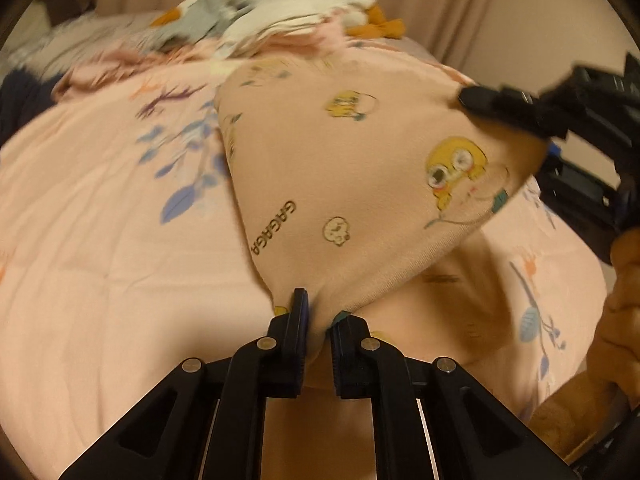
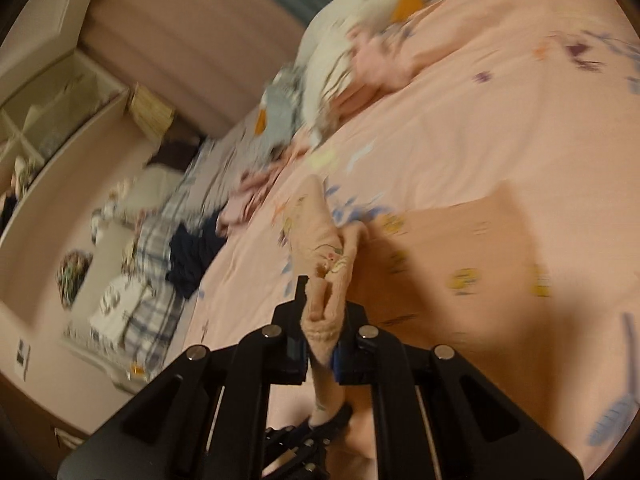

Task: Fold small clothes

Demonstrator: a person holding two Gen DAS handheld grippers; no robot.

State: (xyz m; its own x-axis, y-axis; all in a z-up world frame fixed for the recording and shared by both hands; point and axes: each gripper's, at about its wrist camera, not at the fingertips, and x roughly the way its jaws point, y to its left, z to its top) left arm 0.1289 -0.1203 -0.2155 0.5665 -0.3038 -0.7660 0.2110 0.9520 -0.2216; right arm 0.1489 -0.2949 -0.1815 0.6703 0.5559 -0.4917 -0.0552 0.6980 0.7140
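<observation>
Above pink floral bedspread (image 1: 100, 240), both tools clamp peach garment (image 1: 340, 168); laundry pile (image 1: 280, 20) beyond

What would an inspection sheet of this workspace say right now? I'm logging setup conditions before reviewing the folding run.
Surface: bed with pink floral cover.
Job's things: pink cartoon-print garment lifted off the cover, held at two edges.
Clutter: pile of clothes at the far side; plaid bedding beside the bed.
Grippers: left gripper and right gripper both shut on the garment.
Cables: nothing seen.
Surroundings: beige curtain, white shelf unit.
</observation>
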